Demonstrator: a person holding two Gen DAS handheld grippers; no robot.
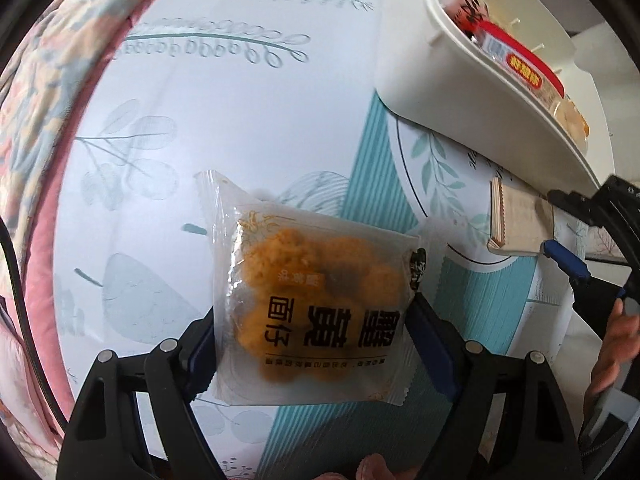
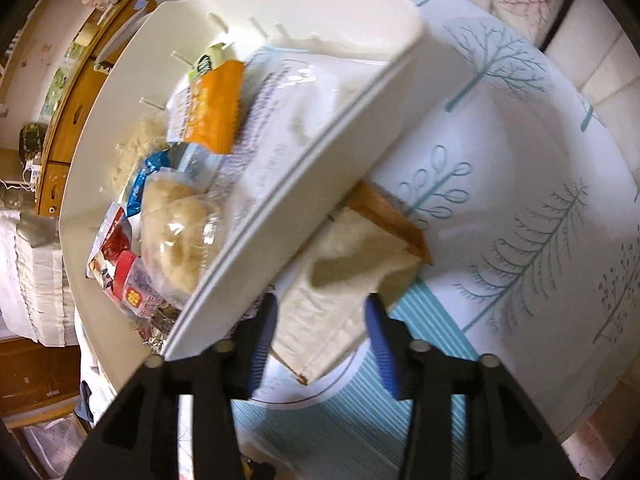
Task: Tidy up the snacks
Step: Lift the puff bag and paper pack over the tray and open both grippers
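Observation:
My left gripper (image 1: pixel 312 316) is shut on a clear packet of orange-yellow snack (image 1: pixel 316 300) with black lettering, held above the leaf-patterned tablecloth. A white plastic basket (image 1: pixel 460 80) with several snack packets stands at the upper right; it fills the upper left of the right wrist view (image 2: pixel 304 184). My right gripper (image 2: pixel 320 316) straddles a beige packet with a brown edge (image 2: pixel 344 280) that lies beside the basket; its fingers stand at the packet's sides, and contact is unclear. That packet (image 1: pixel 520 220) and the right gripper (image 1: pixel 568 232) also show in the left wrist view.
The basket holds an orange packet (image 2: pixel 216 108), a clear bag of pale round biscuits (image 2: pixel 180 224), and red packets (image 2: pixel 120 268). A pink floral quilt (image 1: pixel 48 160) lies at the left. Wooden furniture (image 2: pixel 68 120) stands beyond the basket.

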